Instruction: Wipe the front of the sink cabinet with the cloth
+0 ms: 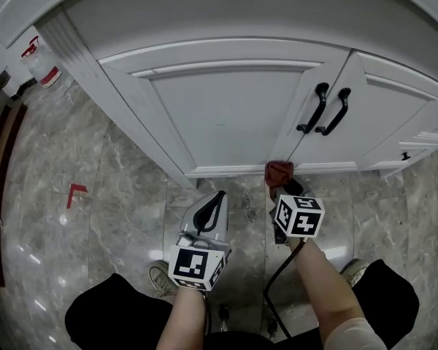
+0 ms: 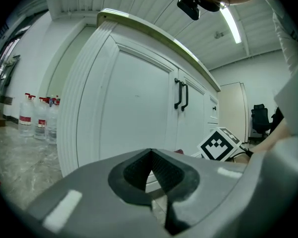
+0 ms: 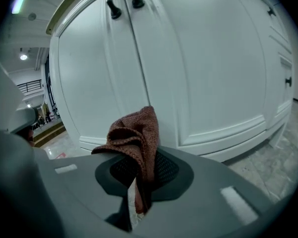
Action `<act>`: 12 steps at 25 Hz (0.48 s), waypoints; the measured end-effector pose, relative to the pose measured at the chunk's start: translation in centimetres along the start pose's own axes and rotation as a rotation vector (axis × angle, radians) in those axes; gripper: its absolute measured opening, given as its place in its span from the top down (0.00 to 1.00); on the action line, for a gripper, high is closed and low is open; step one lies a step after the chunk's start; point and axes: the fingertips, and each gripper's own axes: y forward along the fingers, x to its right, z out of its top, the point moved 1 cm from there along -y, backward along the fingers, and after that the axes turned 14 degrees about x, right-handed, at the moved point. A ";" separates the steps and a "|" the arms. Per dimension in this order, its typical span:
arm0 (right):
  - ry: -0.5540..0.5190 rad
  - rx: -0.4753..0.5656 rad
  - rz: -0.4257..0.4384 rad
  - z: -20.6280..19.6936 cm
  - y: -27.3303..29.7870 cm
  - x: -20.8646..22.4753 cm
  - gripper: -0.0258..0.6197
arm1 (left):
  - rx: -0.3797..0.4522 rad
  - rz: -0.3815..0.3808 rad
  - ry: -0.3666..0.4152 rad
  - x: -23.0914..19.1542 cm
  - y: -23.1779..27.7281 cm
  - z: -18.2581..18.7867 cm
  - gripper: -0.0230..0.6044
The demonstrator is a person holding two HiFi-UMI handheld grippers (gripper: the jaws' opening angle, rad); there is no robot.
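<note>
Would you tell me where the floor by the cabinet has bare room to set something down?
Bare floor lies between the red tape mark, the cabinet corner and the left gripper; another patch sits right of the right gripper and its cloth. It is crowded around the shoes and cable.

The cloth (image 3: 139, 133) is rough, coarsely woven reddish-brown fabric. The cabinet front (image 1: 226, 108) is smooth white paint with a soft sheen, and its handles (image 1: 312, 109) are black. The floor (image 1: 124, 195) is polished, glossy grey marble-look tile. The right gripper (image 3: 136, 180) has matt grey plastic fingers (image 3: 228, 197) and ribbed black pads (image 3: 166, 168).
</note>
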 end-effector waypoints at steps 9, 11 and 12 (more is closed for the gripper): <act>-0.011 0.177 0.068 8.1 -6.6 -0.2 0.84 | 0.080 -0.031 0.006 4.9 2.9 5.1 0.96; -0.029 0.230 0.087 11.1 -8.3 0.1 0.84 | 0.107 -0.056 0.028 6.8 3.7 6.9 0.96; -0.035 0.254 0.096 12.7 -9.0 0.2 0.84 | 0.118 -0.066 0.037 7.8 4.1 7.8 0.96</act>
